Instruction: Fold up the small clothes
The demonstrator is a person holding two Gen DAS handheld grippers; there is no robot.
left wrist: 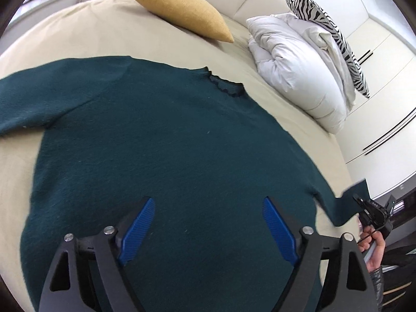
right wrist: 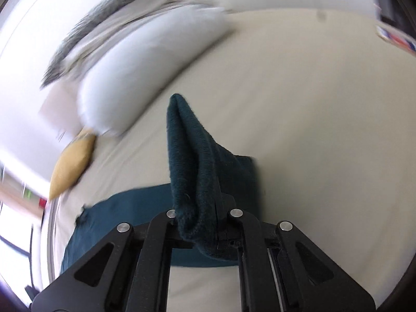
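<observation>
A dark teal sweater [left wrist: 161, 140] lies spread flat on the beige bed [left wrist: 78, 33], neckline [left wrist: 226, 85] toward the far side, one sleeve stretching left. My left gripper [left wrist: 208, 208] is open, its blue pads [left wrist: 137, 231] hovering over the sweater's lower body. My right gripper [right wrist: 197, 208] is shut on the cuff of the other sleeve [right wrist: 192, 161], which stands up bunched between the fingers, lifted off the bed. That gripper also shows in the left wrist view [left wrist: 374, 213] holding the sleeve end [left wrist: 348, 202] at the right edge.
A mustard cushion [left wrist: 182, 10] lies at the far side of the bed. A folded white duvet [left wrist: 293, 65] with a zebra-striped pillow [left wrist: 327, 33] sits at the far right. White cabinets [left wrist: 384, 98] stand beyond the bed's right edge.
</observation>
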